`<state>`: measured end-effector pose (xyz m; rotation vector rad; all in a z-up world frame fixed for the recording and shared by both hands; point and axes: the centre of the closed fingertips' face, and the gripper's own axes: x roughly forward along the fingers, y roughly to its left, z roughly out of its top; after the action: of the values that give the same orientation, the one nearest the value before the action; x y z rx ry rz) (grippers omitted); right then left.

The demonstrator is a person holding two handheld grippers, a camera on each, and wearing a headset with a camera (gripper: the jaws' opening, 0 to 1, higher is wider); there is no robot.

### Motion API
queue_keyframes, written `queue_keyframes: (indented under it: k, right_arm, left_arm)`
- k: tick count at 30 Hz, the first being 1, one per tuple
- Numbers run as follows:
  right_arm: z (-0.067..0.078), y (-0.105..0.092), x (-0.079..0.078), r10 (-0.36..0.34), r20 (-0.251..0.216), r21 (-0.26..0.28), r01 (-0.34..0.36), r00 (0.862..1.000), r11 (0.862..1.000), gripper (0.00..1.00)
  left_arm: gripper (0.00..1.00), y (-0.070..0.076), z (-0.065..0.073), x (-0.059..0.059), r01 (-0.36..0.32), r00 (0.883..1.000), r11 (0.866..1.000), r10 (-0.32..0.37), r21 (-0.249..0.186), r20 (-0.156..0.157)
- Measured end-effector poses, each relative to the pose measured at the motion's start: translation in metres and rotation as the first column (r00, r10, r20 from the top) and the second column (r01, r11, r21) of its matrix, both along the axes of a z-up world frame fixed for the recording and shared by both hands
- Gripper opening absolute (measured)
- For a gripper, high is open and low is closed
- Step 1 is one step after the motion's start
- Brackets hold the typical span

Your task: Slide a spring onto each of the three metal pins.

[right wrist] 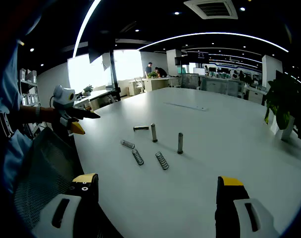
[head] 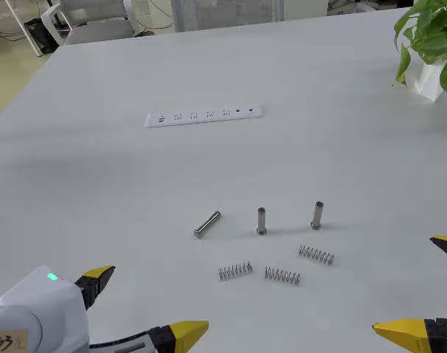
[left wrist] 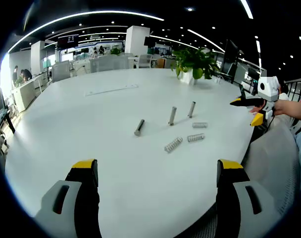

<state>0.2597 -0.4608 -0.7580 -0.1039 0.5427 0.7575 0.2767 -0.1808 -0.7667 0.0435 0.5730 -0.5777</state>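
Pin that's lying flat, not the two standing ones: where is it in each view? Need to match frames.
Head view: lying pin just below centre, left of the closest upright pin.
Left gripper view: lying pin left of centre, leftmost of the three.
Right gripper view: lying pin left of centre, leftmost again.
Shared landmark: white power strip, beyond the pins in every view.

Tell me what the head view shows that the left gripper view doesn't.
Head view: sockets on the power strip, and a green light on the left hand-held gripper. Left gripper view: ceiling lights, and a hand holding the right hand-held gripper. Both: the lying pin, upright pins, loose springs, plant.
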Motion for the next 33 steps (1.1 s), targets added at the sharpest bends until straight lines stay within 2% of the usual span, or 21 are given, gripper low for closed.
queue_keyframes:
  k: [5,17,33]
  right_arm:
    - [0.0021,0.0003,-0.0005,-0.005,0.007,0.005,0.005,1.000,1.000,0.99]
    - [0.0018,0.0019,-0.0007,-0.014,0.014,0.013,0.014,1.000,1.000,0.99]
    - [0.0006,0.0075,0.0018,-0.012,0.017,0.030,0.011,1.000,0.999,0.99]
  left_arm:
    - [0.99,0.0020,-0.0010,-0.0014,0.001,1.000,1.000,-0.001,0.010,-0.003]
    - [0.99,0.0026,0.0024,0.0033,-0.003,1.000,1.000,0.003,0.009,0.012]
    - [0.99,0.0044,-0.0007,0.0071,0.010,1.000,1.000,-0.010,0.015,-0.005]
